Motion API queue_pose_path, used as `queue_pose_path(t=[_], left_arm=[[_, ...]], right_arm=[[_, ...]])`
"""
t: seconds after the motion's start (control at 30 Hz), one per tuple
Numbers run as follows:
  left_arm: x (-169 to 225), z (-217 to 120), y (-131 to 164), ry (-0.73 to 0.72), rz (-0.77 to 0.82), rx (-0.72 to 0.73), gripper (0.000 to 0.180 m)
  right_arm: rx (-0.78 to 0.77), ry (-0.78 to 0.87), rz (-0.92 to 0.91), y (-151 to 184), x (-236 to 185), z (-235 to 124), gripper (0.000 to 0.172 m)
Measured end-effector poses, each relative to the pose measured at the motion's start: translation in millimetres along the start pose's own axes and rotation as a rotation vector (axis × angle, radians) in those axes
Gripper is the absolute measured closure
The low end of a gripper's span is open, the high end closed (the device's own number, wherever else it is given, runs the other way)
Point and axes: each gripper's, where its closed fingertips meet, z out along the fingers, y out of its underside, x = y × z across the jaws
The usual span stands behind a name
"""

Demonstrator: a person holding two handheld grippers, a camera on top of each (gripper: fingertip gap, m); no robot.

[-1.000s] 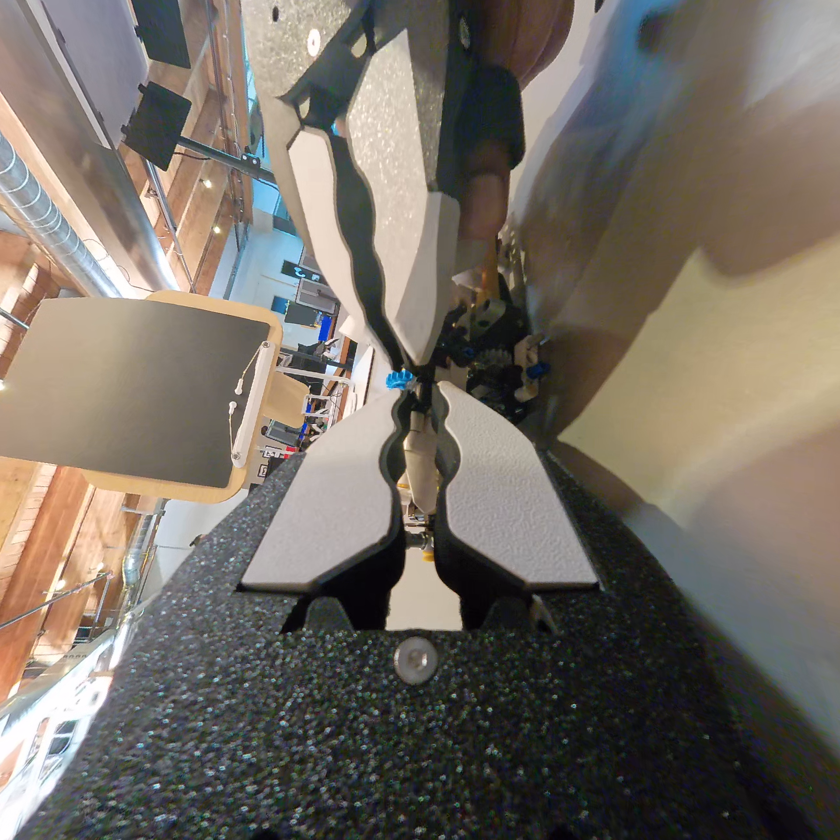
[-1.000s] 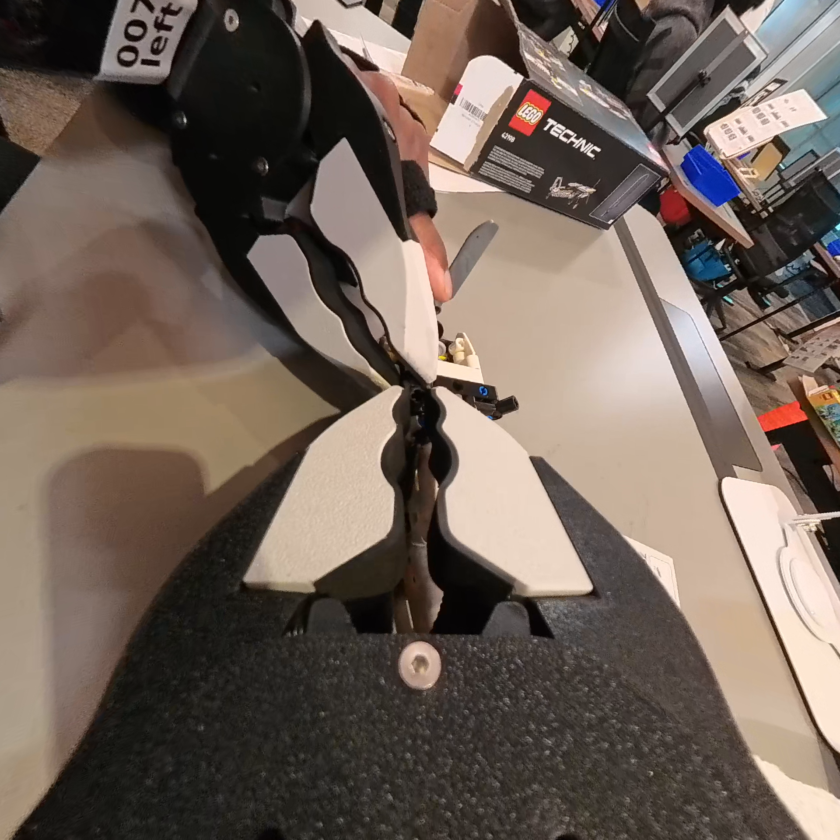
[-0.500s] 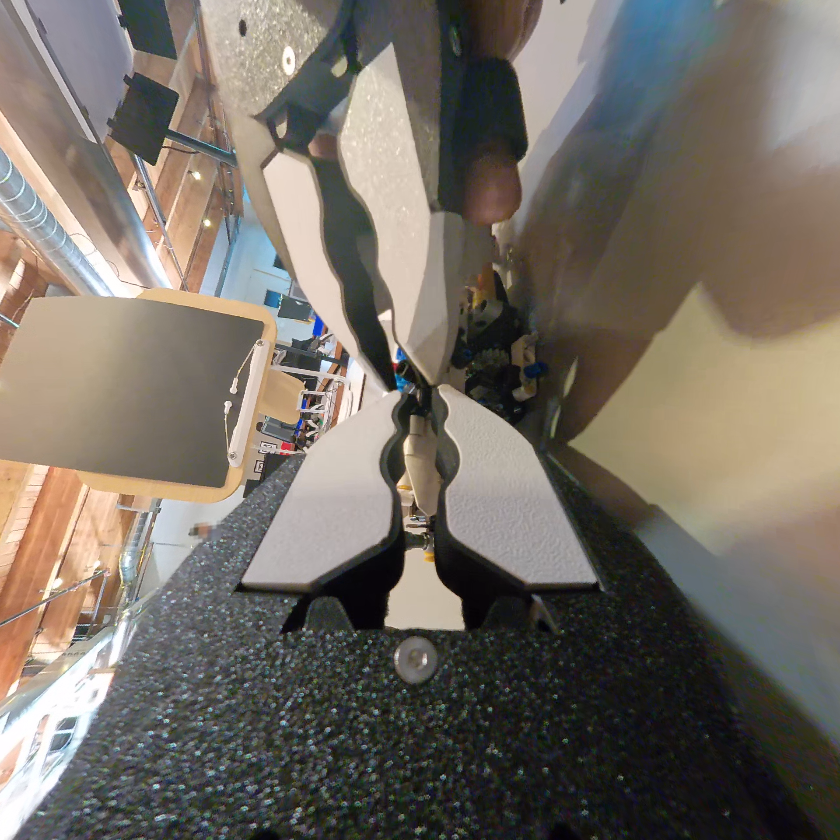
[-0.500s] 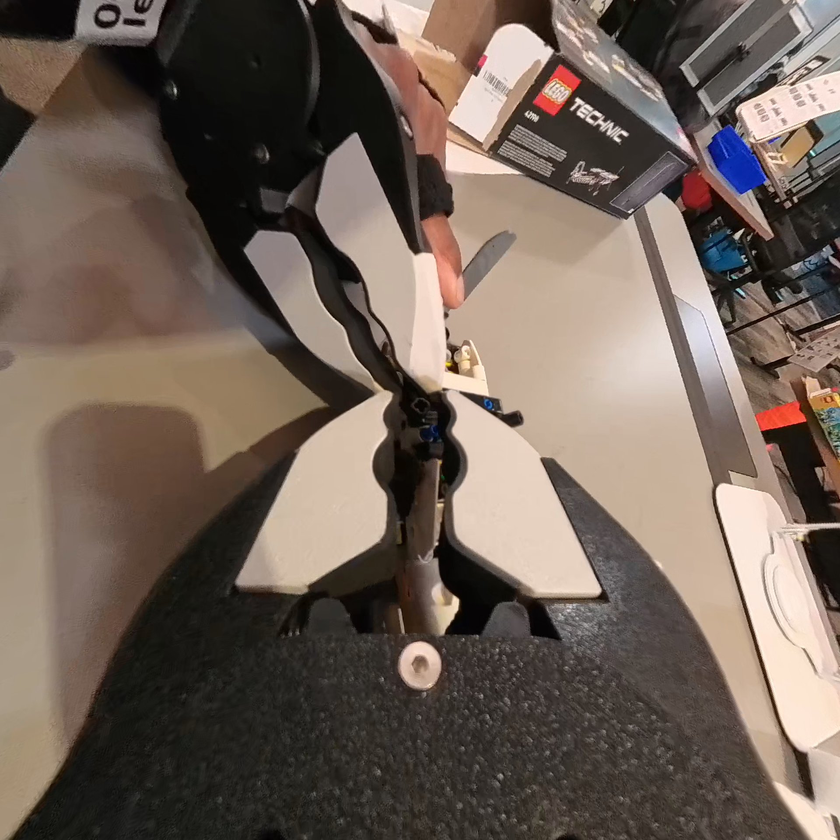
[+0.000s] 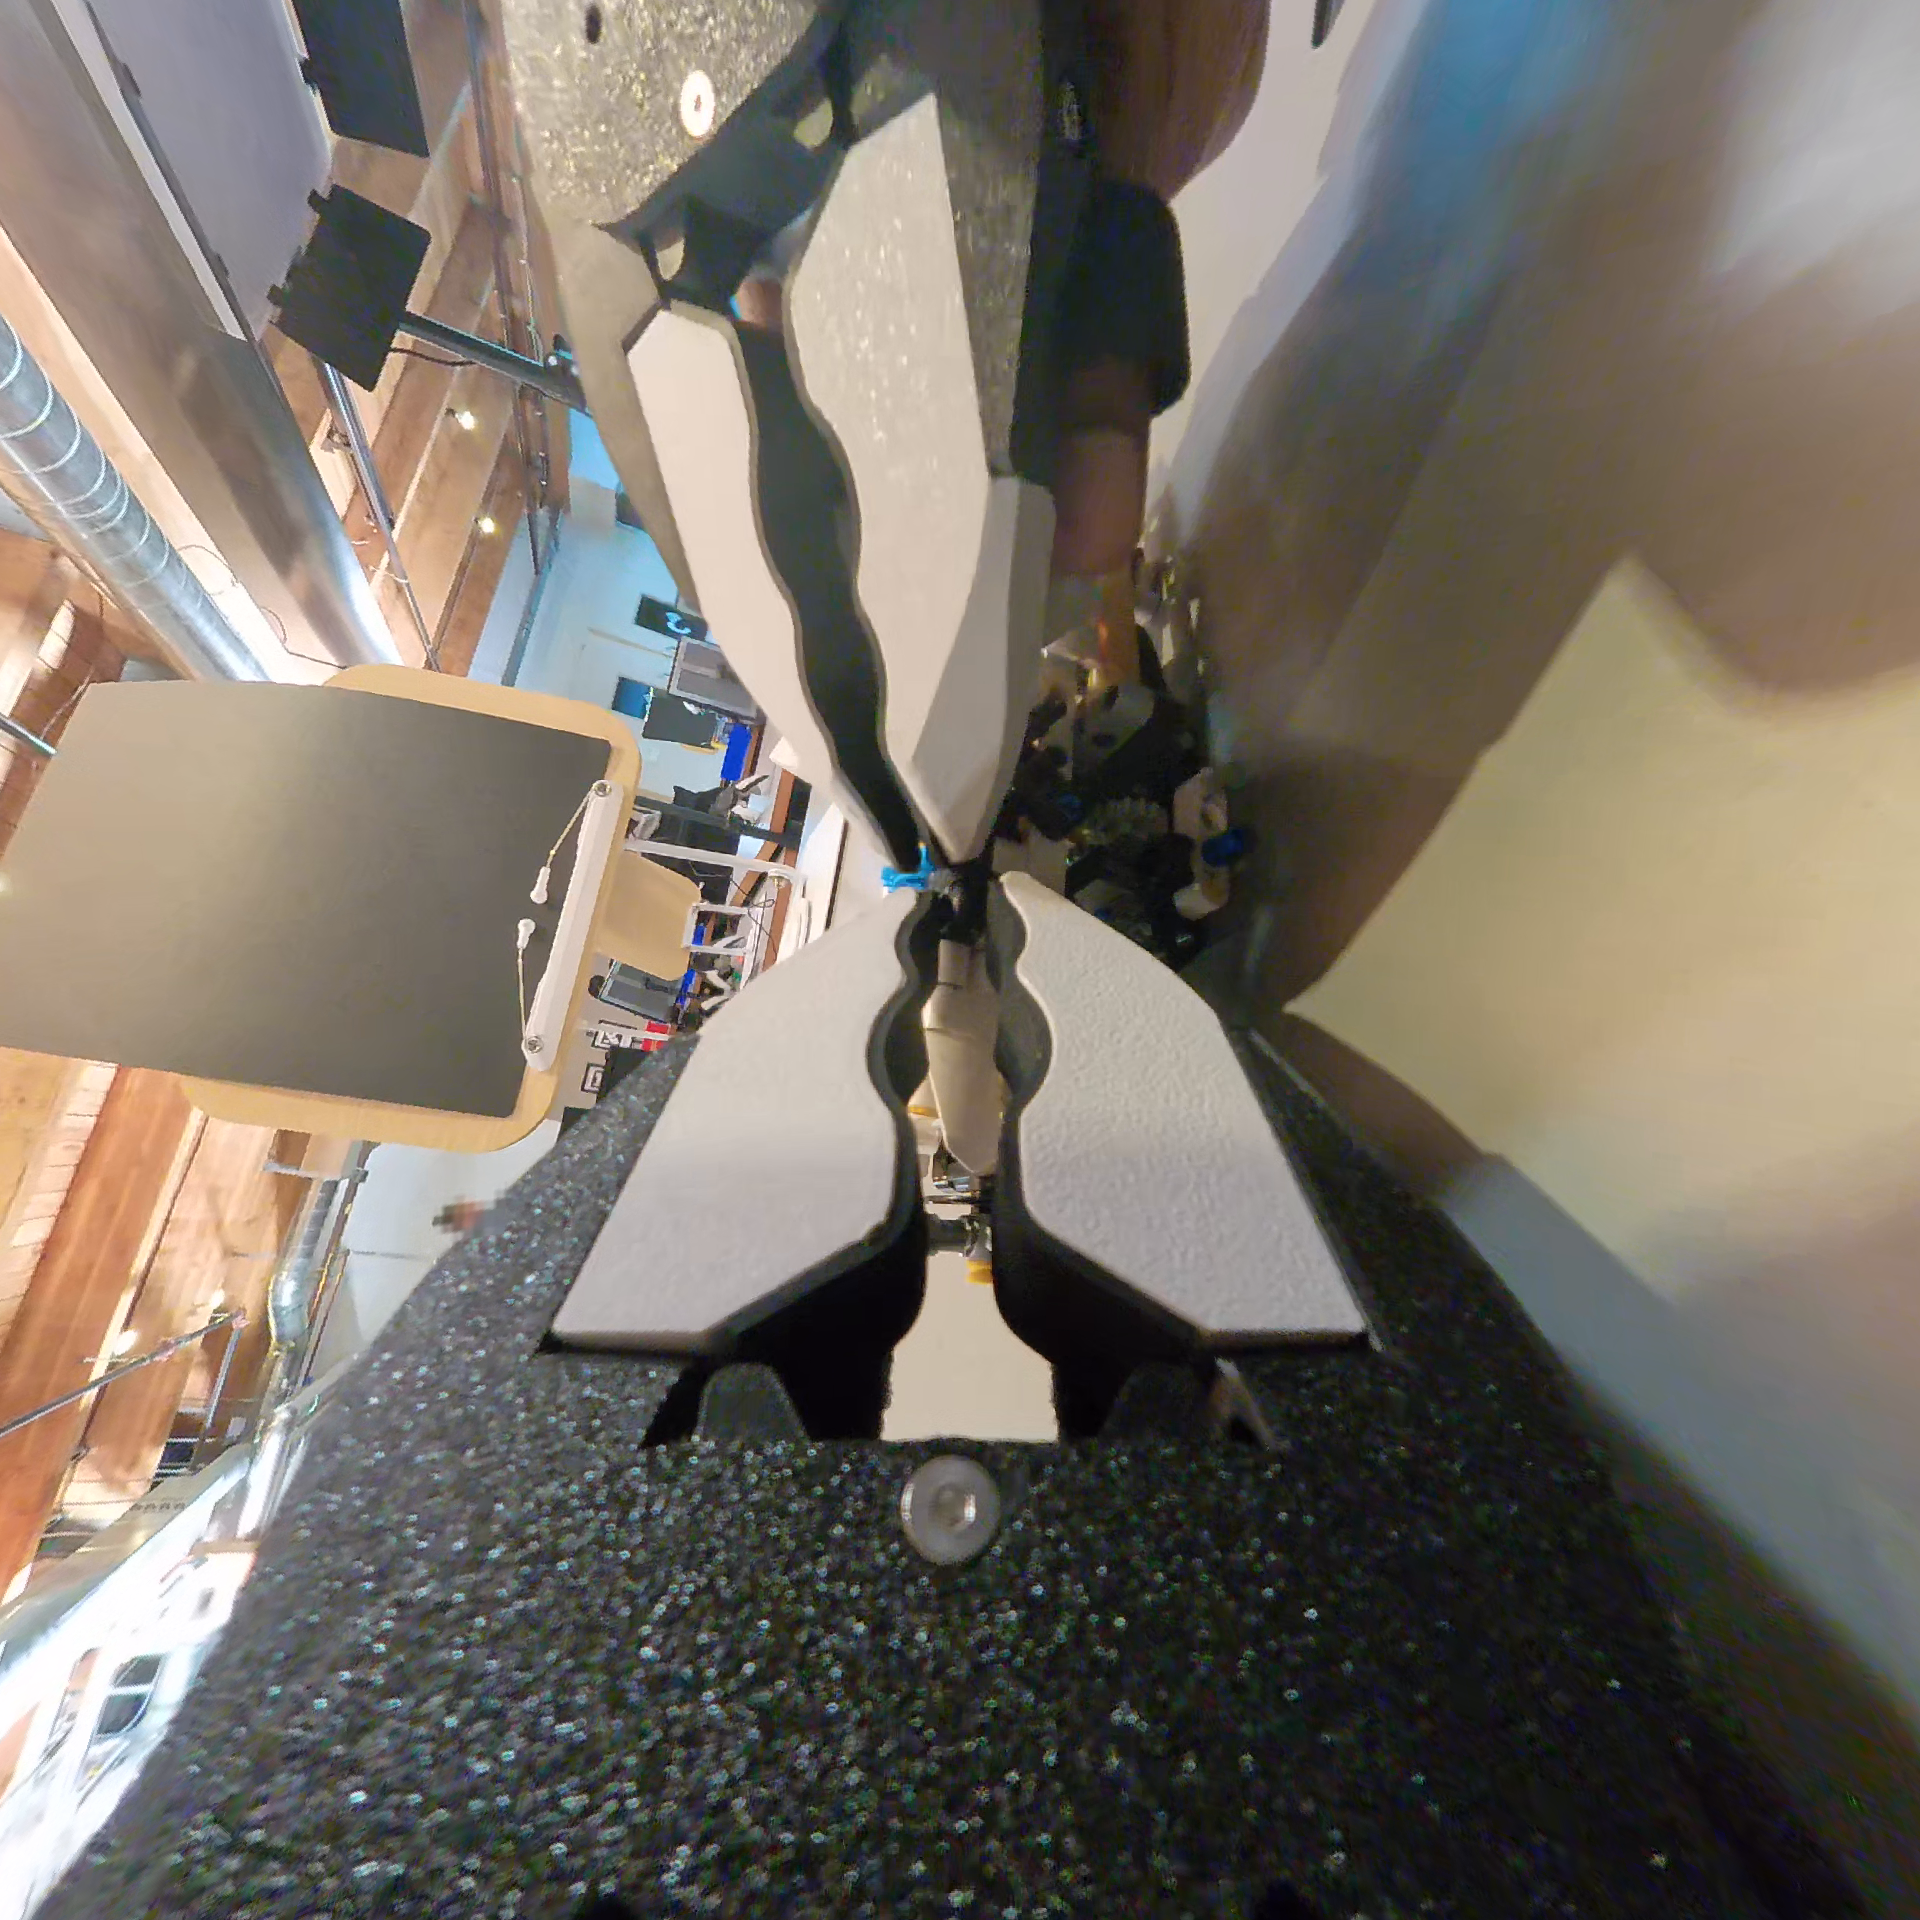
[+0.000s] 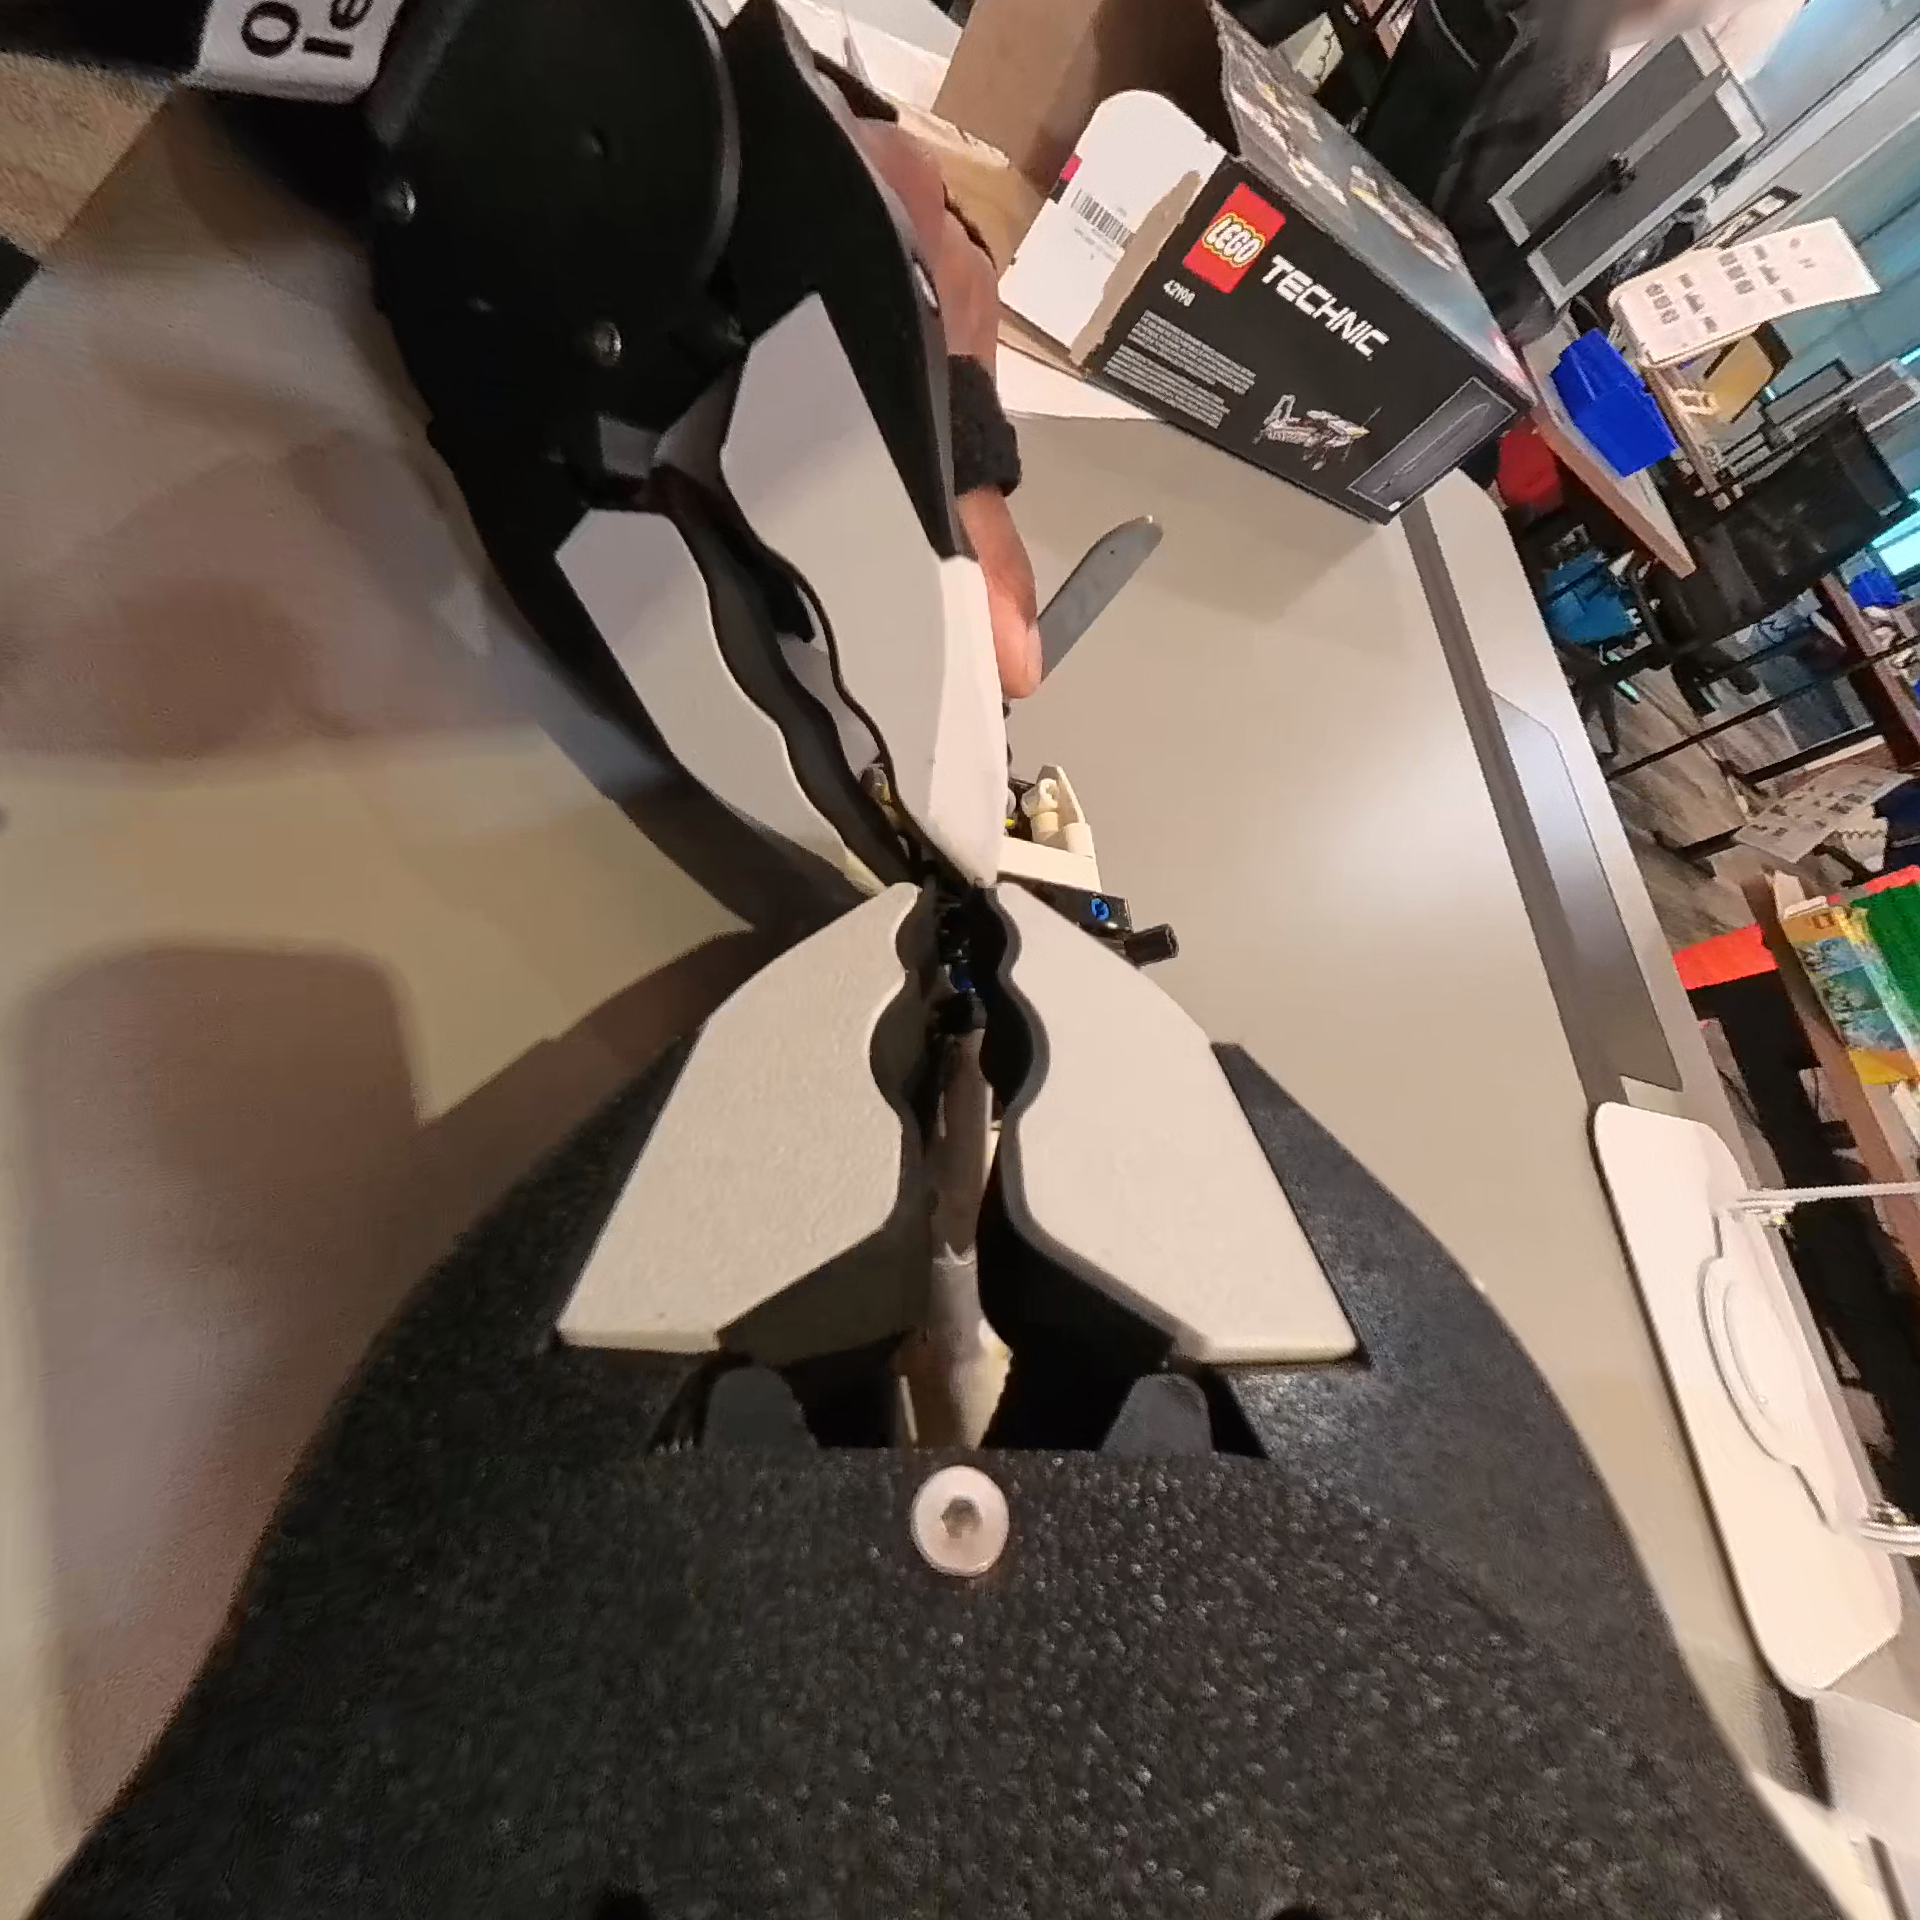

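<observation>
**Two grippers meet tip to tip over a toy model**

The left gripper (image 5: 958, 902) is clamped on a cream and black brick-built model (image 5: 961, 1049). The right gripper (image 6: 961, 914) pinches a small black part (image 6: 964, 971) with a blue pin (tips touching the left's). They are over a grey table (image 6: 1299, 831), near a printed box (image 6: 1278, 301).

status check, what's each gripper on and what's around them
Left gripper and right gripper tip to tip, both closed on one small toy-brick assembly. Blue pin sticks out at the tips. Grey blade piece and printed box behind on the table.
</observation>
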Motion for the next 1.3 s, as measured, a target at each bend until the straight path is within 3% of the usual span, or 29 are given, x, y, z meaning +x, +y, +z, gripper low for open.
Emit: queue_pose_path(t=[0.3,0.63,0.87,1.13,1.3], left_arm=[[-0.7,2.0,0.1,-0.003,-0.015,0.003,0.169],[1.6,4.5,-3.1,0.018,-0.008,0.009,0.170],[1.3,4.7,-3.7,0.041,-0.033,0.008,0.170],[2.1,5.3,-3.8,0.058,-0.027,-0.002,0.170],[2.9,6.0,-3.3,0.063,-0.015,-0.016,0.170]], right_arm=[[0.028,0.007,0.109,1.7,1.1,-0.9,0.165],[0.036,-0.052,0.069,0.5,-2.5,-1.2,0.164],[-0.090,-0.051,-0.362,4.2,-7.2,-2.0,0.147],[-0.251,-0.087,-0.887,4.9,-13.2,1.0,0.150],[-0.371,-0.108,-1.110,8.3,-11.3,2.1,0.151]])
